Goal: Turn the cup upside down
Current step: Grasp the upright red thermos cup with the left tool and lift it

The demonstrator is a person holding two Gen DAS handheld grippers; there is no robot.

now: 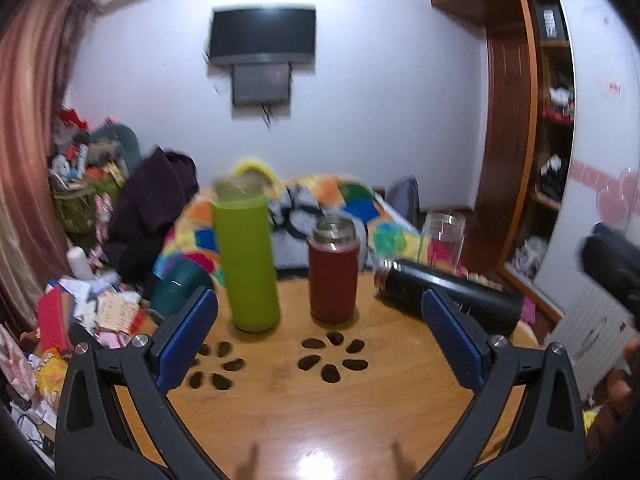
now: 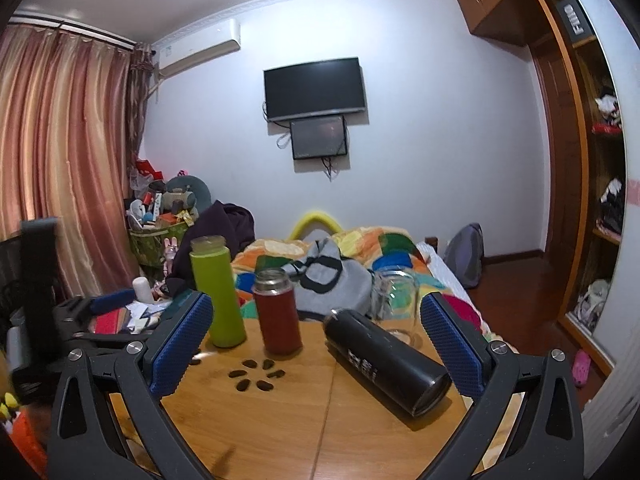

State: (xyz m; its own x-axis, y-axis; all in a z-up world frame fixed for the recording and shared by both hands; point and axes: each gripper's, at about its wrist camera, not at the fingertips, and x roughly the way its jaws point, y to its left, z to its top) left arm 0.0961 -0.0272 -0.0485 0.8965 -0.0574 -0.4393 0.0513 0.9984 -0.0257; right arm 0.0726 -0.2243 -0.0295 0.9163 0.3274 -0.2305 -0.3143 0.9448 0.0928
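The left wrist view is motion-blurred. The glass cup (image 2: 394,304) is see-through and hard to trace, half hidden behind the black flask (image 2: 388,360) lying on its side. The cup stands upright at the table's (image 2: 280,420) far right edge, beyond both grippers. The left gripper (image 1: 320,336) and right gripper (image 2: 316,344) are both spread wide, empty. The green bottle (image 2: 218,292) and red flask (image 2: 278,312) stand mid-table.

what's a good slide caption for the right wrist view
Open right gripper faces a black flask lying on the wooden table.
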